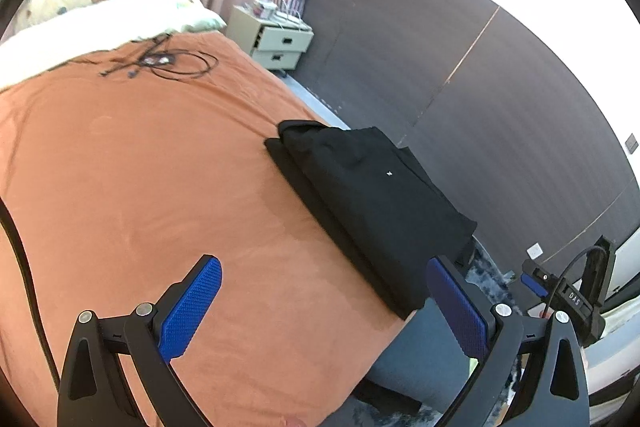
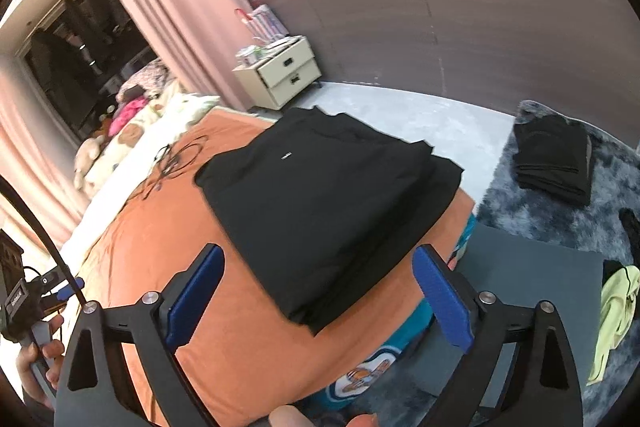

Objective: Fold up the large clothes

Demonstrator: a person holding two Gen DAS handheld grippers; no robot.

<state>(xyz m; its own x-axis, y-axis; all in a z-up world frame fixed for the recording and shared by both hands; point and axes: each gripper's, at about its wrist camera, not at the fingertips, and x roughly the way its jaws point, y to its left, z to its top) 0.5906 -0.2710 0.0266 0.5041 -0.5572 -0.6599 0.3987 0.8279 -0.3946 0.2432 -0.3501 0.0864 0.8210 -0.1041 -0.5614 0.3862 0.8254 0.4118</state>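
Note:
A black garment (image 1: 372, 203) lies folded in a flat rectangle at the right edge of the orange bed sheet (image 1: 140, 179); the right wrist view shows it (image 2: 328, 199) with a small white label. My left gripper (image 1: 324, 291) is open and empty, above the sheet just short of the garment's near corner. My right gripper (image 2: 320, 283) is open and empty, hovering over the garment's near edge. Each gripper shows at the edge of the other's view: the right one (image 1: 560, 291) and the left one (image 2: 36, 295).
Black cables (image 1: 160, 63) lie on the sheet near the pillows (image 1: 100, 7). A nightstand (image 2: 284, 75) stands by the pink curtain. On the grey rug (image 2: 520, 219) sits another folded black pile (image 2: 554, 159); a yellow-green garment (image 2: 612, 315) lies beside a grey box (image 2: 520, 291).

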